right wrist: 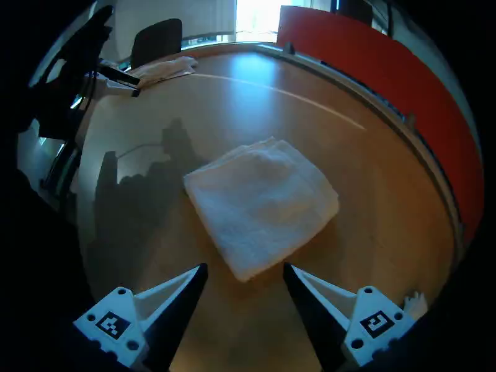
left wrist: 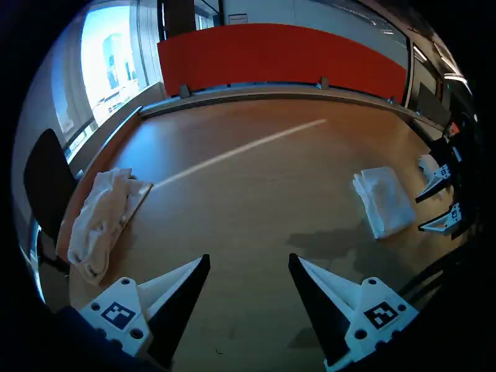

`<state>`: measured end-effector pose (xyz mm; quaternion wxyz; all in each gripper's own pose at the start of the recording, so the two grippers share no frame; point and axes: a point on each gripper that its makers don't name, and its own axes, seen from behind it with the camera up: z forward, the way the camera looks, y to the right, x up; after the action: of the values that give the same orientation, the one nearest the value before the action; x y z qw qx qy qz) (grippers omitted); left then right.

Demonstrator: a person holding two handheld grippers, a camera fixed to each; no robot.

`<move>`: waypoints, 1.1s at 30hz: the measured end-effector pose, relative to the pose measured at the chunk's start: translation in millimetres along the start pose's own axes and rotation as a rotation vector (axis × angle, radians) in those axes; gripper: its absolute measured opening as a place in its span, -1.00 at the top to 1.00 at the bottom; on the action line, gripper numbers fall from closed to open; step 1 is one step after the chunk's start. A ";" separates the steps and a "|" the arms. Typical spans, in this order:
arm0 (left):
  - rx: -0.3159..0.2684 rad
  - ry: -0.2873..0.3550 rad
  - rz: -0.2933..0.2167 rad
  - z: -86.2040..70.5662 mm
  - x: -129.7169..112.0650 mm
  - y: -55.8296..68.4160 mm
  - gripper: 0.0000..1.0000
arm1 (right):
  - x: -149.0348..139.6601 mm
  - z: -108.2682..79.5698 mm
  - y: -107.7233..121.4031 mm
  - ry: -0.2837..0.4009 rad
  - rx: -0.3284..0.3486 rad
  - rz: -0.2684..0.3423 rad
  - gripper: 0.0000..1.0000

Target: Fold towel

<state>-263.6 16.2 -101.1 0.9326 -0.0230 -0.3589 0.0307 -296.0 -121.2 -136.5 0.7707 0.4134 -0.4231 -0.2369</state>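
- Left claw (left wrist: 248,257), seen in the left gripper view, has its two fingers spread wide at 6 o'clock, with nothing between them but bare wood.
- It hangs over a wooden counter (left wrist: 248,173) that runs away toward 12 o'clock.
- At 3 o'clock a folded towel (left wrist: 384,201) lies flat on the counter, white and neatly squared.
- Just past it, at the 3 o'clock edge, the right claw (left wrist: 419,214) points in at the folded towel. Its fingers are parted and close to the cloth, though I cannot tell whether they touch it.
- At 9 o'clock a crumpled towel (left wrist: 99,220) lies in a long heap along the counter's edge, well apart from the folded one.
- A dark chair (left wrist: 46,180) stands beyond that edge, a bright window (left wrist: 111,62) is at 11 o'clock, and a red partition (left wrist: 279,59) spans the far side at 12 o'clock.
- In the right gripper view, the right claw sits at 6 o'clock, its fingers wide apart and gripping nothing.
- The folded towel lies in the middle of this view, one corner pointing down into the gap just ahead of the fingertips; contact is not clear.
- Dark shadows fall across the counter at 9 o'clock.
- The crumpled towel lies far off at 11 o'clock, with the chair behind it and the left claw near it, too dim to judge there.
- The red partition curves along from 1 to 3 o'clock.
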 end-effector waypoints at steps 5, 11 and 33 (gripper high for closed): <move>-0.002 0.000 0.001 0.0 -0.1 1.0 -0.88 | -7.7 1.8 0.2 -0.013 -0.003 0.007 -0.74; -0.003 0.001 0.002 -0.4 0.1 2.1 -0.88 | -13.1 5.3 -3.7 -0.017 0.006 0.034 -0.49; -0.005 0.002 0.007 -3.4 -2.5 2.8 -0.88 | -21.4 14.4 -3.9 -0.021 -0.014 0.102 0.88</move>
<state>-263.3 18.8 -105.5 0.9327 -0.0267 -0.3582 0.0328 -319.7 -114.3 -145.2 0.7802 0.3835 -0.4498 -0.2047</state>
